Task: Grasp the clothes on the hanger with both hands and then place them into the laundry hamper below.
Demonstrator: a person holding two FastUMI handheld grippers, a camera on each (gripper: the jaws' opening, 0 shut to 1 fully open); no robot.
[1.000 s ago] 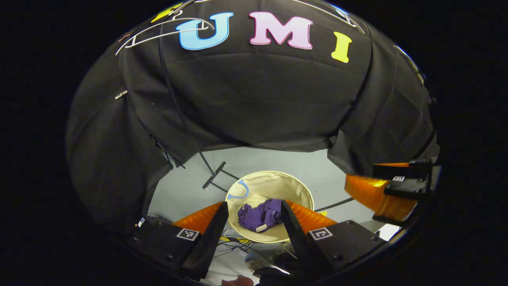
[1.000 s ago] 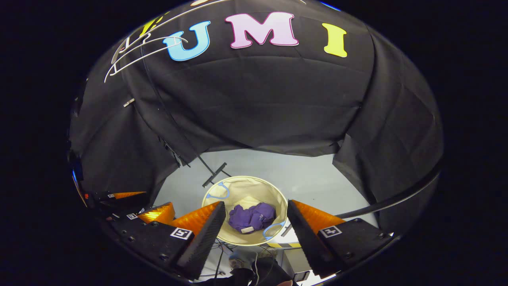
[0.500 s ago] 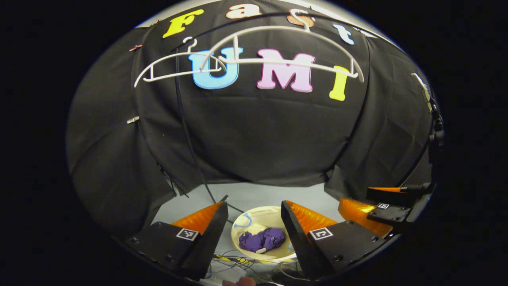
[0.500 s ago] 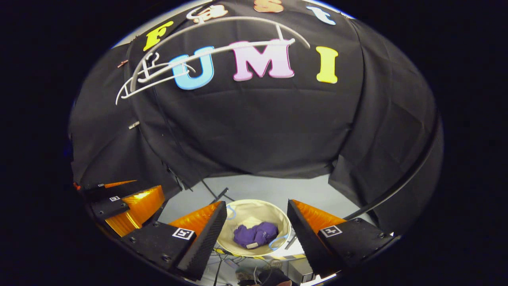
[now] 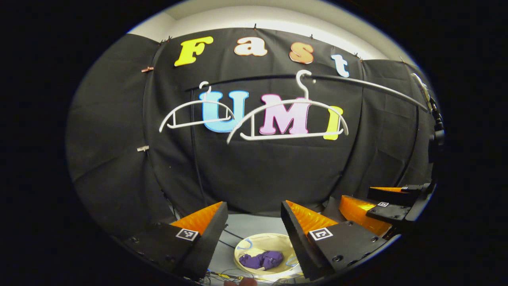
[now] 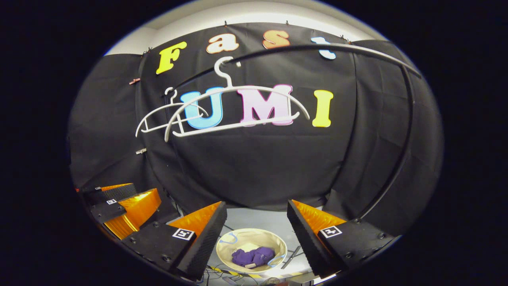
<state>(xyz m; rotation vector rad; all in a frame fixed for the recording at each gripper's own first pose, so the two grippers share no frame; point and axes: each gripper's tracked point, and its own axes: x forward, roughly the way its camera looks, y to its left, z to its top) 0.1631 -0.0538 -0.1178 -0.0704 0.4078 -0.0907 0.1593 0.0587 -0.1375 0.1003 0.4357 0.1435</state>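
Black clothes rail (image 5: 377,85) curving overhead, grey floor (image 6: 262,220), tangled cables (image 6: 216,271) beside it, white wall strip (image 5: 258,20) above the cloth

No word or number can be read on any object. Square black-and-white coded markers (image 5: 187,234) sit on the finger mounts of the left gripper (image 5: 254,207) and the right gripper (image 6: 257,206), low in the frame. The white tag (image 6: 250,265) on the purple clothes (image 6: 256,254) is too small to read.
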